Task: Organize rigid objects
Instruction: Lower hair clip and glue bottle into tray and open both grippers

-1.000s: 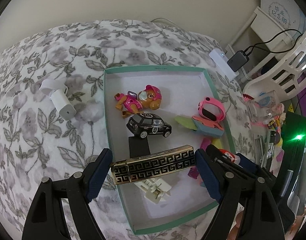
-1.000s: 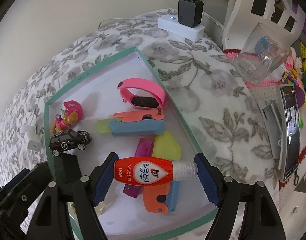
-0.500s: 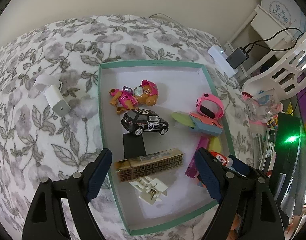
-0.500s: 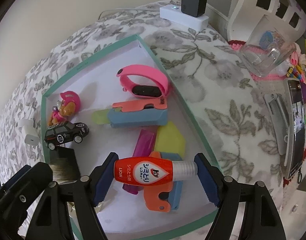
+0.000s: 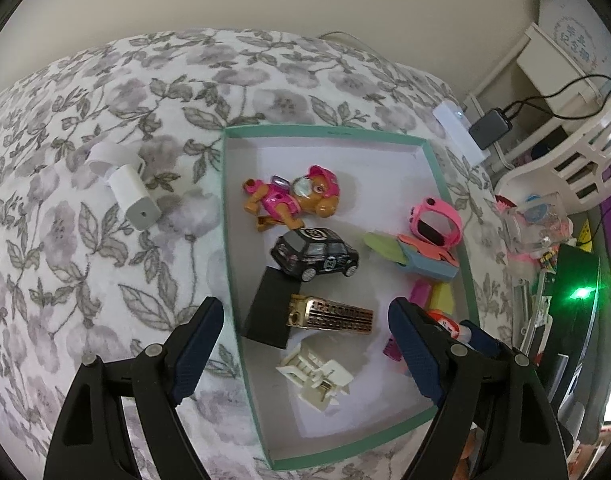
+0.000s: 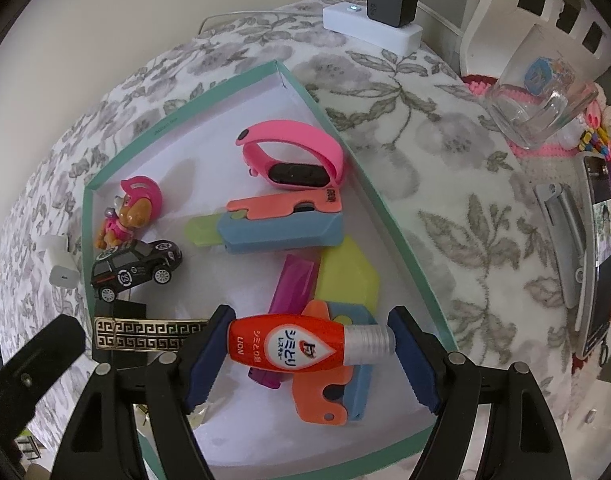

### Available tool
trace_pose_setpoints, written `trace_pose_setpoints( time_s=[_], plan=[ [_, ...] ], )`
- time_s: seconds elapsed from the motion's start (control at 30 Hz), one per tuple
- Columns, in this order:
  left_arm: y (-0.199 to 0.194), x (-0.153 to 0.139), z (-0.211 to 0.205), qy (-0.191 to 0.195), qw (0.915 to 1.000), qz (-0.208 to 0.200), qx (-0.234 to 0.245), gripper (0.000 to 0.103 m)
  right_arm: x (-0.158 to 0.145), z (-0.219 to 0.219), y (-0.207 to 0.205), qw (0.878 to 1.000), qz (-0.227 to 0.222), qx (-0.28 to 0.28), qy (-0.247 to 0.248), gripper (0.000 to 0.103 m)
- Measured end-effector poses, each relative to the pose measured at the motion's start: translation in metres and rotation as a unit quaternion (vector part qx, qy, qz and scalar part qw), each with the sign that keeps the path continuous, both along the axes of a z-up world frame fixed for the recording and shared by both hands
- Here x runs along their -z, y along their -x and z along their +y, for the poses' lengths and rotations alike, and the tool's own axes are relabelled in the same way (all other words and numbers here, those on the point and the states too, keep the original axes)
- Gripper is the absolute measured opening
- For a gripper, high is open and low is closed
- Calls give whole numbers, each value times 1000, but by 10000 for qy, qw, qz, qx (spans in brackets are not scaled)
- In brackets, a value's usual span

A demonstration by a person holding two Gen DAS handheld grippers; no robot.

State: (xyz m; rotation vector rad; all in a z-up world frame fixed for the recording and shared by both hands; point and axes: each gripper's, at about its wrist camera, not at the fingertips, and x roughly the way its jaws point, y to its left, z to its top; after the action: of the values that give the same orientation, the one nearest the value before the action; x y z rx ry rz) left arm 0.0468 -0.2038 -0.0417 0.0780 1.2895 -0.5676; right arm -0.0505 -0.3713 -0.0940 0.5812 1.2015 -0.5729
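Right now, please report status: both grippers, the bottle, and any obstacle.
Left gripper open, empty. Right gripper opening, red bottle between its pads. Orange-blue toy directly beneath in the tray.

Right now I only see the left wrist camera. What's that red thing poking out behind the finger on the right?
Observer: It's a red bottle with a silver cap. It lies sideways between the pads of the right gripper, and the jaws are opening.
Operator: Is it over the box?
Observer: Yes, it's above the green-rimmed box. Right under it is an orange-and-blue toy that your view hides.
Operator: Does the bottle have a picture on it?
Observer: It has a white drop-shaped label with writing, and LION printed near the bottom end.
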Motion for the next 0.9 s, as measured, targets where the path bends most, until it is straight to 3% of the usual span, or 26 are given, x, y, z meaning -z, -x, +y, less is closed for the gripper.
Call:
trace_pose_setpoints(
  time_s=[0.2,0.33,0.43,0.77,0.9],
  plan=[
    [-7,2,9,-62,9997,29,-218,85,1,2,-2,10000,-14,-37,3,85],
    [-13,1,20,-130,9988,-14,-465,86,-2,2,-2,9999,-103,-18,36,94],
    [-20,2,30,-216,9976,-43,-658,95,-5,3,-2,9998,-175,-16,62,95],
    [-45,1,71,-283,9896,-119,-1404,96,-18,15,-8,9982,-559,-154,140,103],
    [-58,4,91,-165,9854,68,-1696,96,-23,23,-14,9972,-655,-270,224,103]
  ],
)
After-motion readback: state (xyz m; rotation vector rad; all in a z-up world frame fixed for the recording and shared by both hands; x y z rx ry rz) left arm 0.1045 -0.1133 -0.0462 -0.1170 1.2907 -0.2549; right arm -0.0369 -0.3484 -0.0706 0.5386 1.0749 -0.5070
